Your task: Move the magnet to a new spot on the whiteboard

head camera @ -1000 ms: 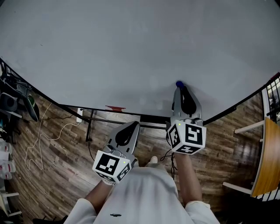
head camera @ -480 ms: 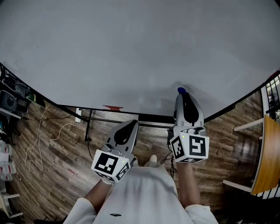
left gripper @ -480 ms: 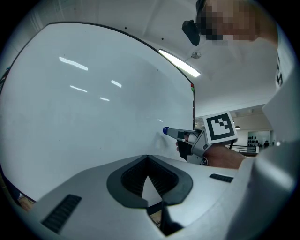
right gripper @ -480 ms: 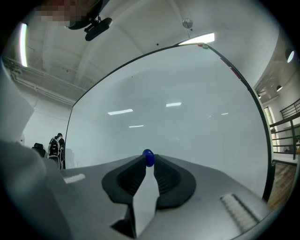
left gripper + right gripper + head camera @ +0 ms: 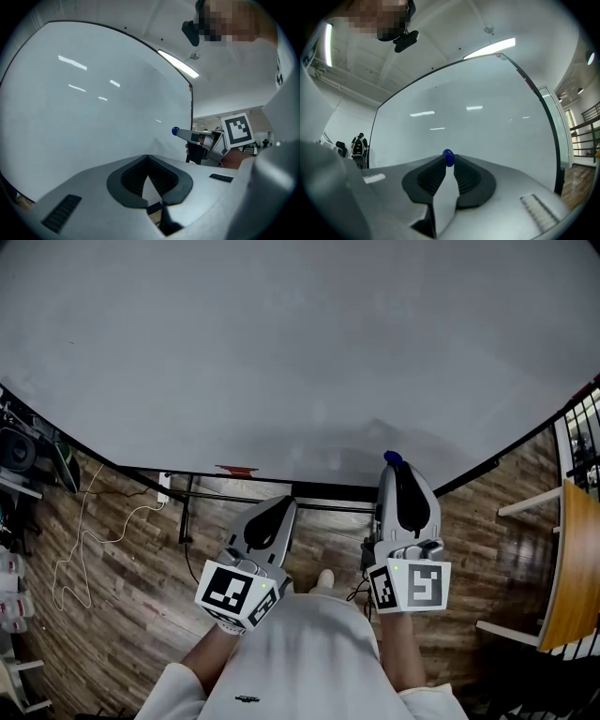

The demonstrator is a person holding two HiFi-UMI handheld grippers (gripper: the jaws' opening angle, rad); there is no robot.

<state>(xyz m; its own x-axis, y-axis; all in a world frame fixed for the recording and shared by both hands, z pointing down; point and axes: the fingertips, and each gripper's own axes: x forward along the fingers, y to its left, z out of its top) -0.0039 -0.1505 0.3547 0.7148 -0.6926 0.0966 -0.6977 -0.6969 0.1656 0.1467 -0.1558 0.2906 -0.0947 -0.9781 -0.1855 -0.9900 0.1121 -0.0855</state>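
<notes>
Counting: one small round glossy blue magnet (image 5: 392,457), one large plain white whiteboard (image 5: 281,352), two grey plastic tongs.

Looks like a smooth, deep-blue bead, shiny, with no print to be seen. Sits pinched at the very tips of the right tongs (image 5: 393,465), clamped between the black ribbed pads (image 5: 429,178) and poking just above them in the right gripper view. Lies near the whiteboard's lower edge in the head view, toward 5 o'clock on its face; cannot tell whether touching the surface. Shows again in the left gripper view at about 3 o'clock, out at the end of the right tongs against the white board.

As for the left tongs (image 5: 284,504): shut tip to tip, gripping nothing, at 8 o'clock from the magnet, below the board's lower edge and above the brown wooden plank floor (image 5: 122,615).
</notes>
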